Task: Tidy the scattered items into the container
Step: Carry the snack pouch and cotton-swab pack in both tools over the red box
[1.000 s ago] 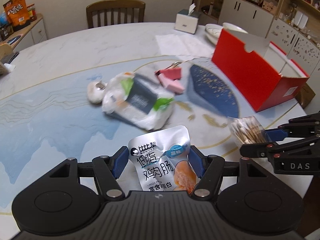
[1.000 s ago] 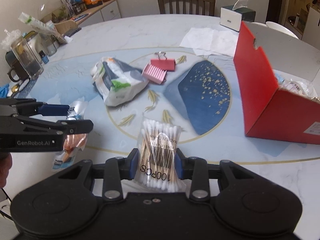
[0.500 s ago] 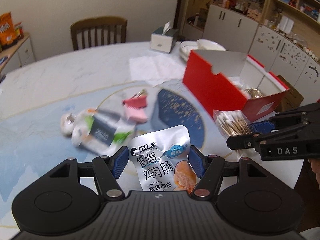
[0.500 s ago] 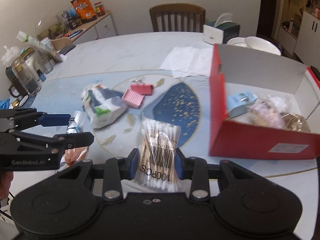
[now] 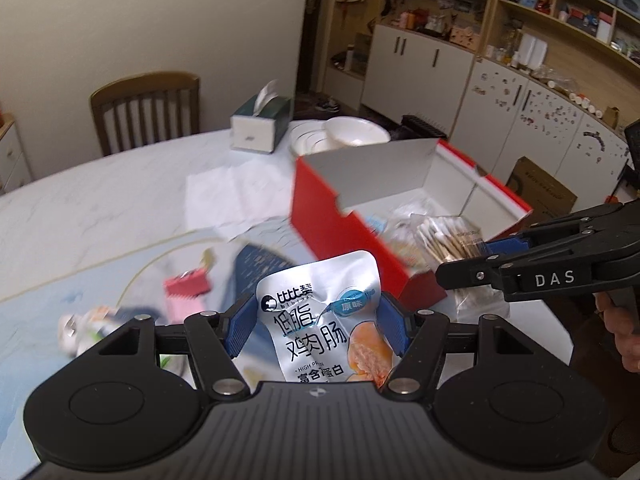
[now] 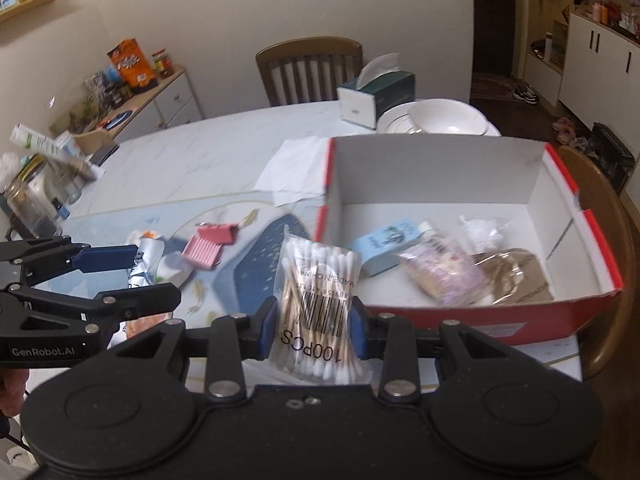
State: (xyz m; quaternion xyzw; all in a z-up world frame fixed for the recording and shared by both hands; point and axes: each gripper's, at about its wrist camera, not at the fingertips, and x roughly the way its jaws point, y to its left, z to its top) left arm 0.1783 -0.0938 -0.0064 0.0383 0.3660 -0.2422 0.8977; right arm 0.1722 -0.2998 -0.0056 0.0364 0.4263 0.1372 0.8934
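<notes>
We cannot make out much of what already lies in the red box (image 6: 472,320): a pale blue carton (image 6: 386,246), a pinkish wrapped packet (image 6: 444,276) and a brown crinkled packet (image 6: 512,276) show in the right wrist view, but blur hides their print. From the left wrist view the near wall of the box hides most of its inside. The things left on the table (image 5: 100,208) are smeared too: a pink comb-like piece (image 6: 208,246) and a white pouch (image 6: 160,264) with green and dark patches, partly hidden behind our left gripper.

Our left gripper (image 5: 316,316) has its blue pads pressed on both edges of a silver snack pouch (image 5: 324,316), held above the table just short of the box. The pouch stands upright, its long axis running away from the camera, its lower end cut off by the gripper body. It carries large Chinese characters and the words "HIGH PR…", the rest covered.

Our right gripper (image 6: 314,324) is pinched narrowly on a bag of cotton swabs (image 6: 316,304), held before the box's near wall. The swabs run lengthwise away from us. The bag reads "100PCS" and "MADE IN CHINA", upside down, beside a barcode.

The grippers are marked "DAS" and "GenRobot.AI".
</notes>
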